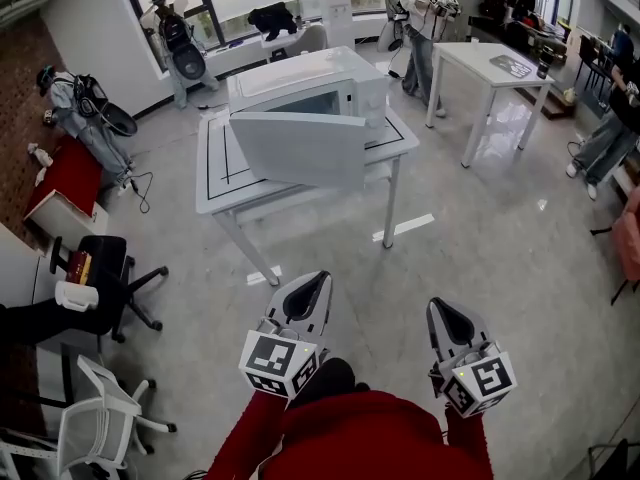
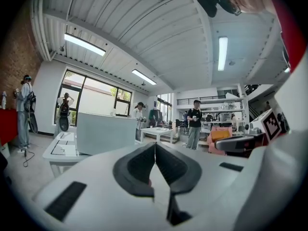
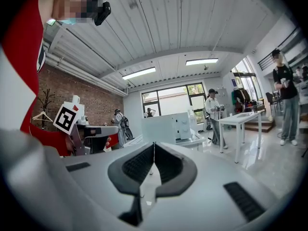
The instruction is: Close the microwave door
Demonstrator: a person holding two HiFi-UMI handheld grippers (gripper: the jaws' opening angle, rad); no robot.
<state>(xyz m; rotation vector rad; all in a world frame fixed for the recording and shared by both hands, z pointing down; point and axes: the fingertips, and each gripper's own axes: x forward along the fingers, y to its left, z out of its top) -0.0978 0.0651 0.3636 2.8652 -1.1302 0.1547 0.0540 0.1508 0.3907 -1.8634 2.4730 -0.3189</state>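
Where the task's thing sits: the microwave (image 1: 300, 93) rests on a white table (image 1: 215, 168) across the floor, straight ahead of the person and well apart from both grippers.
Microwave door (image 1: 298, 148): swung out wide, its broad panel turned toward the person and its long axis running left to right.
Hinge: it looks to be at the door's left end, so the free edge would be the right one, though this is a judgement.
Left gripper (image 1: 312, 286): jaws pressed together with nothing between them, pointing almost level at the door face (image 2: 103, 131).
Right gripper (image 1: 447, 313): jaws likewise together and empty, with the microwave (image 3: 168, 127) ahead and a little to its left.
Which is nearer: neither by much. The left one lines up with the middle of the panel, and the free edge lies between the two lines of aim.
Coming move: probably a walk up to the table, then a push on the panel near its free edge, back toward the oven.
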